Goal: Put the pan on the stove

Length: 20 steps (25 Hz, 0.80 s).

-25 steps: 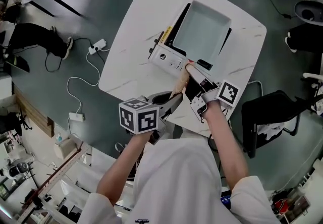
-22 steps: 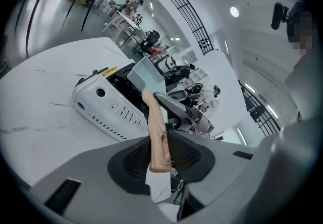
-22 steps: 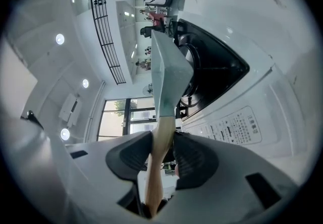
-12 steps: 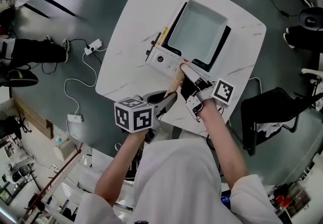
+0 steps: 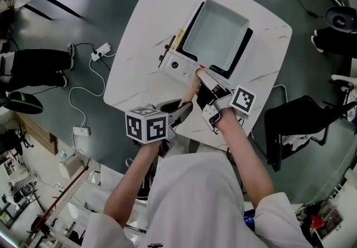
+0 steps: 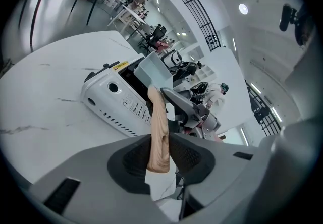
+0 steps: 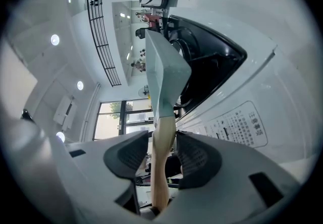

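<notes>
The left gripper (image 6: 160,156) is clamping the free end of the wooden handle (image 6: 157,117), near the front edge of the table (image 5: 139,40). The pan (image 5: 215,32) is sitting just ahead on the stove (image 5: 177,63). The right gripper (image 7: 164,150) is straddling the handle closer to the pan. Its jaws have just been opening and are now lying loose around the wood.

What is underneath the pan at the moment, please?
The stove sits under the pan, with its white front and black top edge showing. Its burner cannot be seen because the pan covers it.
</notes>
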Motion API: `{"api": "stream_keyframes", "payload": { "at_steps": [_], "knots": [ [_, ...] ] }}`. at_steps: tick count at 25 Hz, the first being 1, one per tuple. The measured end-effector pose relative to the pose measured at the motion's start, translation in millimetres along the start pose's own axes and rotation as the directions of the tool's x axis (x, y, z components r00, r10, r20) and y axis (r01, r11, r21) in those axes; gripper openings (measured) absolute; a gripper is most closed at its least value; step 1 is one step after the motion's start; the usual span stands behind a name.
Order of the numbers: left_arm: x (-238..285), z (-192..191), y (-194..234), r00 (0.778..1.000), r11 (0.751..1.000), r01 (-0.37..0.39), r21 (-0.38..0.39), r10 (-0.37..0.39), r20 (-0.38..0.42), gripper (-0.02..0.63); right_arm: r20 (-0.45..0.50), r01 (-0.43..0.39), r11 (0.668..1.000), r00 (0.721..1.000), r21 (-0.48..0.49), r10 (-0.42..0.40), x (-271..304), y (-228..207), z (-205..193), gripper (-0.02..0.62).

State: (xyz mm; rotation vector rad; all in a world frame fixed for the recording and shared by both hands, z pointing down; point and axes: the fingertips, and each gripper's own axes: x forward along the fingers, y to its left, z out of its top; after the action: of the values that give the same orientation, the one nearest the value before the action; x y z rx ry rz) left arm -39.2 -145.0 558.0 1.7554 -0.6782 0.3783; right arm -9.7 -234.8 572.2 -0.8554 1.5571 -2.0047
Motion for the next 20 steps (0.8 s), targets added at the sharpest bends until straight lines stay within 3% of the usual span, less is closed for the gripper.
{"api": "stream_keyframes", "payload": {
  "at_steps": [2, 5, 9, 12, 20],
  "knots": [
    [0, -1, -1, 1.000, 1.000, -0.012, 0.023, 0.012, -0.001, 0.124, -0.003, 0.003, 1.000, 1.000, -0.005, -0.003, 0, -2, 0, 0.205],
    [0, -4, -8, 1.000, 0.999, -0.006, 0.054, 0.006, -0.003, 0.211, -0.003, 0.016, 1.000, 1.000, -0.012, -0.017, -2, -1, -2, 0.209],
    [-1, -5, -16, 1.000, 0.997, -0.018, 0.077, 0.016, 0.025, 0.257, 0.012, 0.031, 0.999, 0.999, -0.034, -0.030, -14, 0, 0, 0.253],
    [-5, -5, -17, 0.997, 0.994, -0.052, 0.093, 0.048, 0.052, 0.262, 0.008, 0.045, 0.996, 0.999, -0.076, -0.044, -26, 4, -2, 0.322],
    [-28, -13, -9, 0.977, 0.976, -0.183, 0.118, 0.168, 0.128, 0.285, 0.064, 0.072, 0.986, 0.996, -0.154, -0.062, -66, 22, 5, 0.322]
  ]
}}
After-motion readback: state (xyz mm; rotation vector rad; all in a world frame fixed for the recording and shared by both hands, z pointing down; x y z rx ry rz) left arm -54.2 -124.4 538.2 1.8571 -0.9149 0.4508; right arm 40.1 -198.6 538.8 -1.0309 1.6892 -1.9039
